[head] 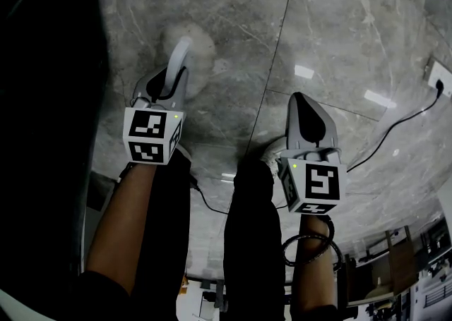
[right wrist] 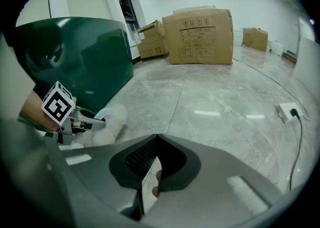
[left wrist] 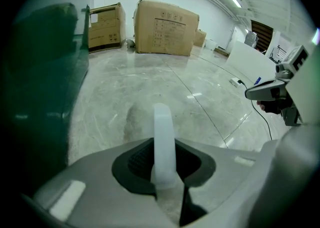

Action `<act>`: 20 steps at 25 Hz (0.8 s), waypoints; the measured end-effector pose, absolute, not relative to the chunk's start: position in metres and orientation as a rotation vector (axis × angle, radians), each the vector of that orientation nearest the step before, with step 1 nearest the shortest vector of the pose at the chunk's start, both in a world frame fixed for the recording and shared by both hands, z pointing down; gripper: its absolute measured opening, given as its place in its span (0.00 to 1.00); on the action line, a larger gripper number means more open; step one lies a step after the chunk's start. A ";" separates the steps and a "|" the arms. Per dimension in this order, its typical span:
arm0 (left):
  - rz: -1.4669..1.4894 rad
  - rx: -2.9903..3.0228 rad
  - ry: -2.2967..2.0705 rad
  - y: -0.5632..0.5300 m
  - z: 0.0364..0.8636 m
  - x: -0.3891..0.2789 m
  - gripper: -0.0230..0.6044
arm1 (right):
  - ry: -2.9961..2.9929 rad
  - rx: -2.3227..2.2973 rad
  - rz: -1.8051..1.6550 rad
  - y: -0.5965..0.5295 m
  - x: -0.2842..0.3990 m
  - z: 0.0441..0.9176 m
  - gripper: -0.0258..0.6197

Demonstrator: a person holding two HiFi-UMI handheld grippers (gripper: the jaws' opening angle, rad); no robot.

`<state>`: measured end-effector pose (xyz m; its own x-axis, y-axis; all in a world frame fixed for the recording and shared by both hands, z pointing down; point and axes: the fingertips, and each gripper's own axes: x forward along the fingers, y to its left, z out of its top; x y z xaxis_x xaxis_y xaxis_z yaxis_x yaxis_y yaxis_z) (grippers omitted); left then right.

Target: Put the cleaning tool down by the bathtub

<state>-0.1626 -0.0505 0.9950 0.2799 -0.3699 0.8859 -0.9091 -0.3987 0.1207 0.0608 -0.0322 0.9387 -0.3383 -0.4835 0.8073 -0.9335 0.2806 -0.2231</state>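
Grey marbled floor tiles (head: 339,23) with a glossy sheen filled the head view, crossed by thin grout lines. Along the left side stood the dark green bathtub (right wrist: 85,51), its wall rising straight from the floor.

My left tool (head: 171,83) was clenched on the cleaning brush, the white handle (left wrist: 163,137) running up between its 2 jaws and curving forward out of them. The fluffy white head (right wrist: 114,118) lay low at the floor just beside the foot of the bathtub; I could not tell whether it was pressed onto the tiles or only grazing them. From the right gripper view, that head sat between the tub wall and the left tool's marker cube (right wrist: 59,104).

My right tool (head: 302,104) hung to the right of the left one, well apart from the brush, pointing at bare tile. Its jaws were drawn together to a narrow slit with nothing gripped in them.

A black cable (head: 395,129) trailed across the floor to a white socket block (head: 439,73) at the right. Far behind, 2 large cardboard boxes (right wrist: 202,29) stood against the white wall beyond the tub. Below both tools I saw the person's dark trouser legs (head: 247,242).
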 end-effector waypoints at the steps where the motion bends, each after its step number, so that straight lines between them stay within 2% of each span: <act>1: 1.076 1.907 -1.144 -0.050 0.998 -0.162 0.17 | -1.939 1.269 0.943 -0.032 0.061 0.941 0.08; 20: 1.103 1.948 -1.104 -0.047 1.019 -0.156 0.17 | -1.928 1.274 0.948 -0.023 0.068 0.955 0.08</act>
